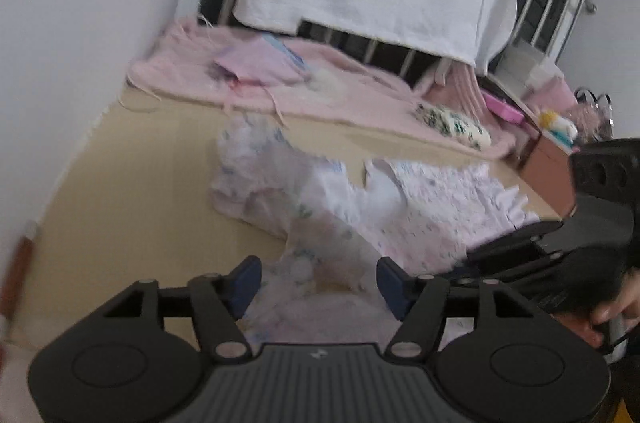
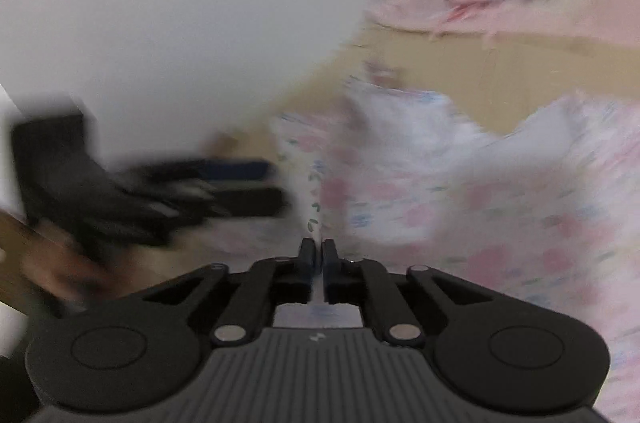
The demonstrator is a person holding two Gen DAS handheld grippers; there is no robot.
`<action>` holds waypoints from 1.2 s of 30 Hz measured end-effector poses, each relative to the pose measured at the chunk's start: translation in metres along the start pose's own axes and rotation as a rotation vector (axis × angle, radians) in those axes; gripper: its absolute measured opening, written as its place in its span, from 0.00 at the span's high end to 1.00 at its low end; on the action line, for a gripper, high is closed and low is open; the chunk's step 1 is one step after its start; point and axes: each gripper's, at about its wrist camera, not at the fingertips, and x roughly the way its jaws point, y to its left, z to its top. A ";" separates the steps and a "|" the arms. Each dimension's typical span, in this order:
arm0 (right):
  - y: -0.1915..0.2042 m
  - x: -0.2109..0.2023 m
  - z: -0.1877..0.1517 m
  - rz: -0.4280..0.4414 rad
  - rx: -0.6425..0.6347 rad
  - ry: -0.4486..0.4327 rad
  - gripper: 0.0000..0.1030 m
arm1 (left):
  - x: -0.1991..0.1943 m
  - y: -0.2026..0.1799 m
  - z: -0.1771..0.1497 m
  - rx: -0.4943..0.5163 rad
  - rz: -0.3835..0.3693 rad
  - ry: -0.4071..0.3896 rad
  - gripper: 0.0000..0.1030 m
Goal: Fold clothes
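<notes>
The pale pink floral cotton garment lies crumpled on the tan woven mat. The left gripper hovers over its near edge (jaws wide apart, holding nothing), while the right gripper pinches a raised fold of that cloth between closed jaws.

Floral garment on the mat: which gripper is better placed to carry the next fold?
Right, probably. The right gripper is shut on an edge of the floral garment, so it can pull it over. The left gripper is open, with cloth between its fingers.
</notes>
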 end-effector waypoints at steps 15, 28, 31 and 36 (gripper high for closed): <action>0.079 -0.024 -0.026 -0.069 -0.395 -0.129 0.74 | -0.063 -0.026 -0.044 0.024 0.324 -0.101 0.94; 0.075 -0.005 -0.029 -0.060 -0.316 -0.060 0.89 | -0.089 -0.032 -0.053 -0.066 0.271 -0.179 0.77; 0.060 -0.032 -0.022 -0.044 -0.225 -0.104 0.87 | -0.065 -0.044 -0.035 0.015 0.251 -0.157 0.72; 0.004 -0.054 0.035 -0.080 -0.041 -0.149 0.64 | -0.020 -0.054 -0.024 0.057 0.253 -0.052 0.73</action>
